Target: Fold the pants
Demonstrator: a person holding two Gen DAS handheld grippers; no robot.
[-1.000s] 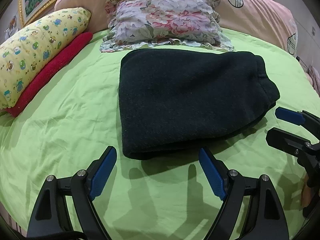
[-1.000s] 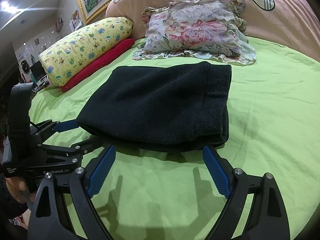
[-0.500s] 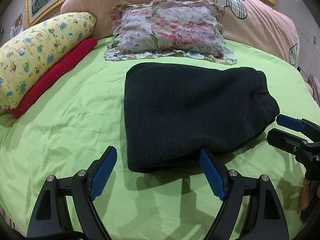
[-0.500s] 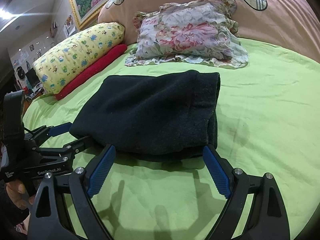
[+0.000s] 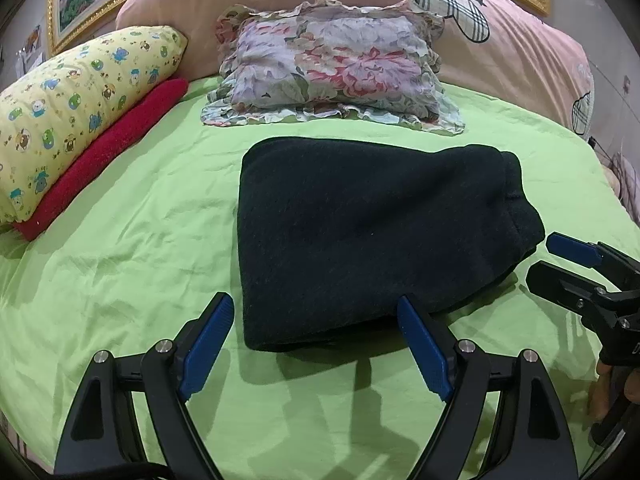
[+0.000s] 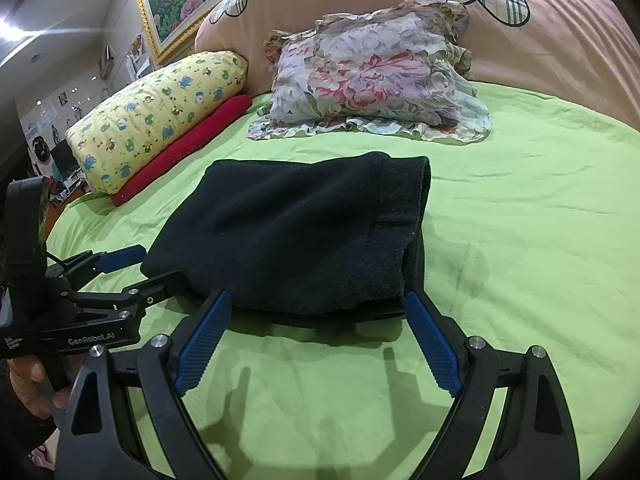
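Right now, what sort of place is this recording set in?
Most likely a home bedroom: the folded black pants lie on a bed with a green sheet, a floral pillow sits near the head, and a gold-framed picture hangs behind.

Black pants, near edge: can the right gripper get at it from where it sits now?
Probably yes. The right gripper is open, the folded black pants lie just ahead of its fingertips on the green sheet, and nothing sits between.

Your left gripper (image 5: 314, 344) and right gripper (image 6: 316, 340) were matte black frames with ribbed blue pads (image 6: 204, 342) and silver screw heads. White "GenRobot.AI" lettering ran along the left one's side, beside a thin black cable.
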